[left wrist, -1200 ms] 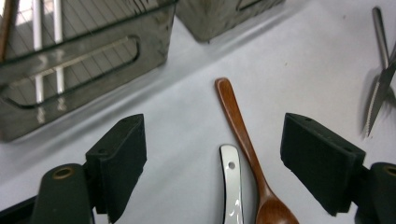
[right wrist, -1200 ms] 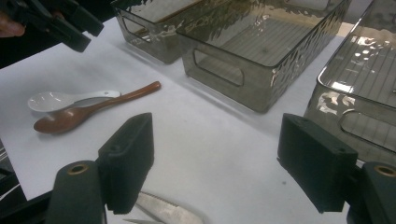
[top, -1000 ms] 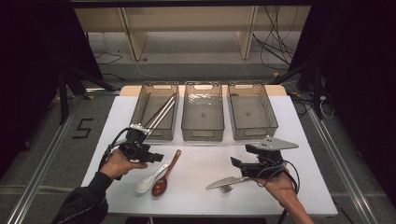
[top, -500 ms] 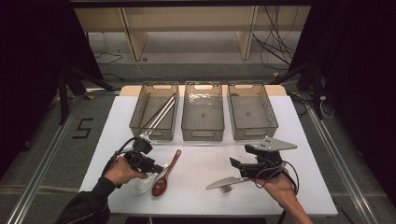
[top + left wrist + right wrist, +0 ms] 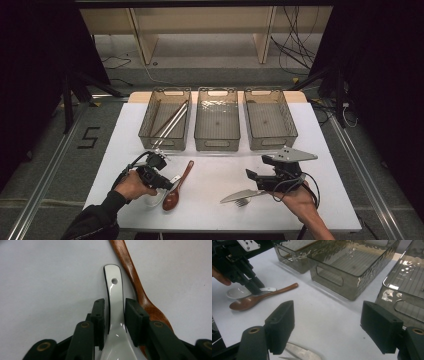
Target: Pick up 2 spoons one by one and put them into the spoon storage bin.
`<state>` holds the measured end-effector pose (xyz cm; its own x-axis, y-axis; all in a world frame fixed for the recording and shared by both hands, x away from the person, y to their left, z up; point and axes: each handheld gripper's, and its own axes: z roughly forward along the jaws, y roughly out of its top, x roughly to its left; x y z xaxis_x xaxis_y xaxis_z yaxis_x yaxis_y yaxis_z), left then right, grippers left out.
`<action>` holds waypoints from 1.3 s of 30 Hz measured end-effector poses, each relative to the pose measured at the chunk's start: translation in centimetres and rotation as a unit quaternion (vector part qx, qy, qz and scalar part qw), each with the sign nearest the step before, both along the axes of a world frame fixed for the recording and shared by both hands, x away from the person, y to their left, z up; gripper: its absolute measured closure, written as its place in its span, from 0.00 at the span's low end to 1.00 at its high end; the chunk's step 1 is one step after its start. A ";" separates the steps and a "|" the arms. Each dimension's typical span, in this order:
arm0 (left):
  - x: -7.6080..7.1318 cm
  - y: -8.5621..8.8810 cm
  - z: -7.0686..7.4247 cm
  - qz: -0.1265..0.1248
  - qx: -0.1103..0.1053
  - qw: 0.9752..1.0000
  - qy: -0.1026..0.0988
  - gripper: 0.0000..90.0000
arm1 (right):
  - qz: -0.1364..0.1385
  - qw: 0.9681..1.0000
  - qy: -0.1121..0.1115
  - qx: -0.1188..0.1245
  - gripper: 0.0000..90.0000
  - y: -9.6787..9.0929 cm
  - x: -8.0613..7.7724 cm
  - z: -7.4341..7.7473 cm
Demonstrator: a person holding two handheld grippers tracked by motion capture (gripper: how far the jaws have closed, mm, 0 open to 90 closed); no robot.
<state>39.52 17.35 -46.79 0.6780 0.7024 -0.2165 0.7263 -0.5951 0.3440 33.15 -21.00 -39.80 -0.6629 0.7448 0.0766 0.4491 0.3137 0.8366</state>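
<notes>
The left gripper (image 5: 167, 183) is low over the white tabletop (image 5: 215, 170), near its front left. Its fingers (image 5: 98, 315) have just been closing, and a white spoon (image 5: 115, 302) lies between them. In the left gripper view the two black fingers stand on each side of the spoon's handle, very close to it. The right finger looks like it touches the handle. A thin dark gap still shows by the left finger, so the squeeze does not look full yet. The spoon lies flat on the tabletop, and the end of its handle has a small round hole in it.

A brown wooden spoon (image 5: 176, 187) lies just beside the white spoon, on the right in the left gripper view. Its bowl touches or nearly touches the white spoon.

The right gripper (image 5: 252, 177) is at the front right of the tabletop. Its fingers (image 5: 280, 325) stand wide apart with nothing between them. A silver knife (image 5: 240, 196) and a fork (image 5: 242, 202) lie on the tabletop right under it.

Three see-through boxes stand in a row at the back. The left box (image 5: 150, 131) has long sticks in it.
</notes>
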 end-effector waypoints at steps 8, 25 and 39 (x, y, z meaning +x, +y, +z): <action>0.0 -0.1 0.1 -0.012 0.001 1.000 0.003 0.83 | 0.000 1.000 0.001 0.000 0.31 0.0 0.0 0.0; -0.1 0.4 0.5 -0.022 0.005 1.000 0.008 0.88 | -0.002 1.000 -0.004 0.001 0.31 0.0 0.0 0.1; 0.0 0.7 2.3 -0.019 -0.009 1.000 -0.019 0.95 | -0.004 1.000 -0.003 0.001 0.31 -0.1 0.0 0.1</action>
